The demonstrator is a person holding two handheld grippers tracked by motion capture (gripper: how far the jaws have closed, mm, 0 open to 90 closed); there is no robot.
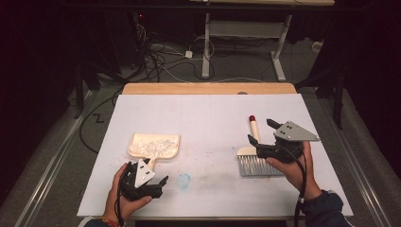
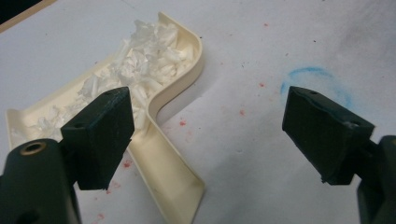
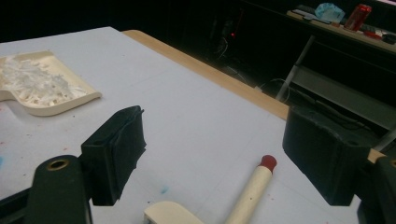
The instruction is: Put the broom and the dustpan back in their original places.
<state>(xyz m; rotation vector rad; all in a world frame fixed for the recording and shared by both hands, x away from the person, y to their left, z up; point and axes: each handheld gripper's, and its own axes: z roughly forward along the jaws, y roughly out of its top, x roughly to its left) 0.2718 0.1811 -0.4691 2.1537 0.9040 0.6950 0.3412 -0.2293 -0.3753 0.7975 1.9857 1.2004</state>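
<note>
Both claws wide, empty; right claw (image 3: 212,154) view alone reveals shelf can (image 3: 358,16).

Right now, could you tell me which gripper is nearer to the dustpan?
Left. The left gripper hangs open just over the dustpan handle; the right gripper is across the table, above the brush.

left gripper (image 2: 208,135): jaws wide apart, holding nothing
dustpan (image 2: 175,186): handle beside left jaw, white shreds (image 2: 140,65) ahead
blue mark (image 2: 310,74): beyond right jaw
</note>
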